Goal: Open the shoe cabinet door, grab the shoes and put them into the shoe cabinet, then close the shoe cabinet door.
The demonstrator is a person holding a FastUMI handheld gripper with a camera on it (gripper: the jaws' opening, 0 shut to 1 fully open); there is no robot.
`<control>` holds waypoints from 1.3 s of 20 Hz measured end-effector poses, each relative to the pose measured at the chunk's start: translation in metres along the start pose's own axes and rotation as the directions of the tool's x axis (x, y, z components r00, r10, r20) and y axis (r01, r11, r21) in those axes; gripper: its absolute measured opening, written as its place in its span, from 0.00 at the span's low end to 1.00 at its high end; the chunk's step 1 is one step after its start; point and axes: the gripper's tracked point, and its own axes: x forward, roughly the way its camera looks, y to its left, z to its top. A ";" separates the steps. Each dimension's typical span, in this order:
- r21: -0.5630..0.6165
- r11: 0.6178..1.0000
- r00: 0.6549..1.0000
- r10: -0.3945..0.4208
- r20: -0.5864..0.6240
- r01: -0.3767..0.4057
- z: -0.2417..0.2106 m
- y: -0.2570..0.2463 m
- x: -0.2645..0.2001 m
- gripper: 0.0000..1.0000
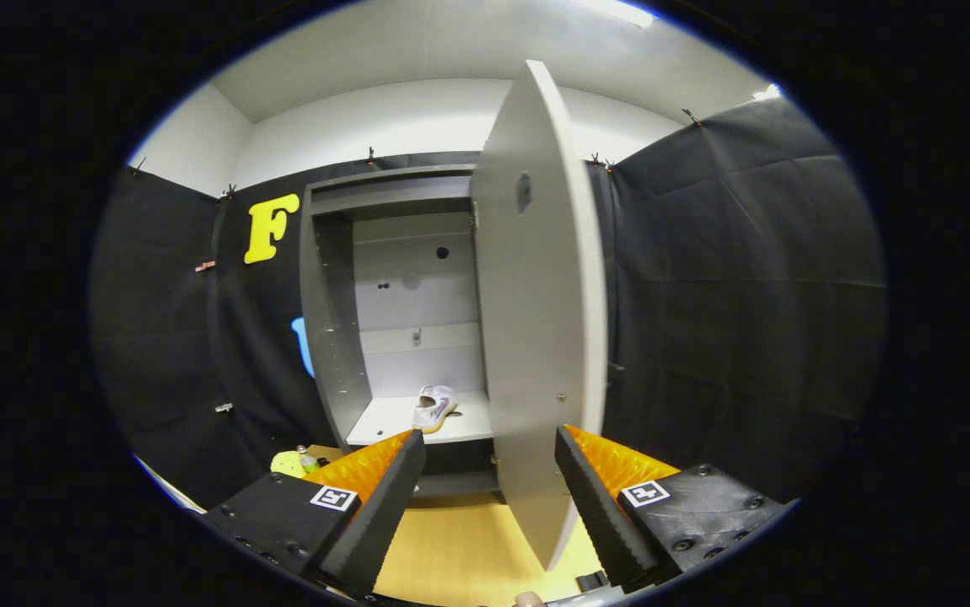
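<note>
Here, at the far left, a yellow-green object (287,463) and a small bottle (306,460) sit low on the floor (468,548), partly hidden behind the left finger (375,514); neither can be identified further. The shoe cabinet (329,337) stands open against the booth wall, grey inside, with small fittings on its back panel too small to make out. One white shoe (433,407) lies on the lower shelf (384,426); its markings are indistinct. The cabinet door (536,337) is swung out towards the camera, nearly edge-on, covering the cabinet's right side. The hand-held gripper (490,497) is spread wide, holding nothing; the door's lower edge shows between the fingers, touching neither. The right finger (599,514) is cut off below.
</note>
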 end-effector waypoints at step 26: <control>0.003 0.962 0.957 0.271 -0.106 -0.272 -0.029 -0.037 0.096 0.96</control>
